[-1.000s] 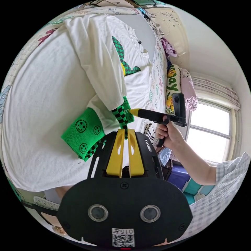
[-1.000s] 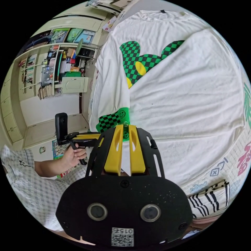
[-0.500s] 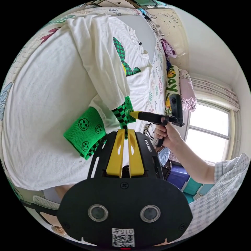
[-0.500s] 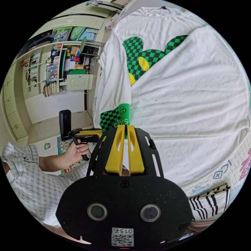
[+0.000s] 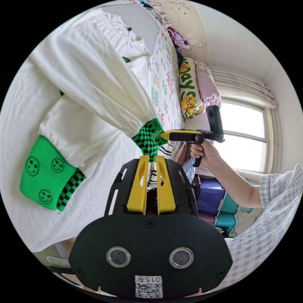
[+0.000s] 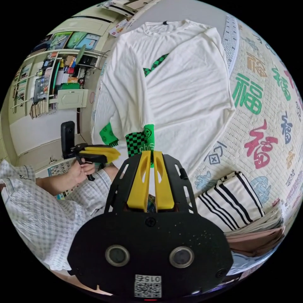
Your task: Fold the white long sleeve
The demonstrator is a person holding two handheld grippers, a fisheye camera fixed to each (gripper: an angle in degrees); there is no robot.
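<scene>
The white long sleeve shirt (image 6: 176, 85) lies spread on a bed covered by a quilt (image 6: 268, 104) printed with large coloured characters, its neckline at the far end from the person. One sleeve (image 5: 91, 82) is raised off the shirt body and stretches toward the grippers, ending in a green and black checked cuff (image 5: 149, 139). In the left gripper view, the left gripper (image 5: 151, 158) has its yellow jaws drawn close together on the lower edge of that cuff, pinching it. The right gripper (image 5: 164, 135) reaches in from the side, held in a hand (image 5: 202, 153), with its yellow tip touching the same cuff; from this view I cannot tell how its jaws stand. In the right gripper view, the right gripper (image 6: 151, 154) has its jaws nearly together with the checked cuff (image 6: 140, 143) caught between their tips. In that view the left gripper (image 6: 109, 152) comes in from the side with its tip just beside the cuff. The other sleeve lies flat on the shirt body, its green cuff with smiley faces (image 5: 44, 180) well apart from the grippers. A folded striped garment (image 6: 233, 202) sits on the quilt near the bed's edge, on top of a small stack of other folded clothes. A window (image 5: 243, 135) shows behind the hand, and shelves (image 6: 47, 85) stand across the room.
</scene>
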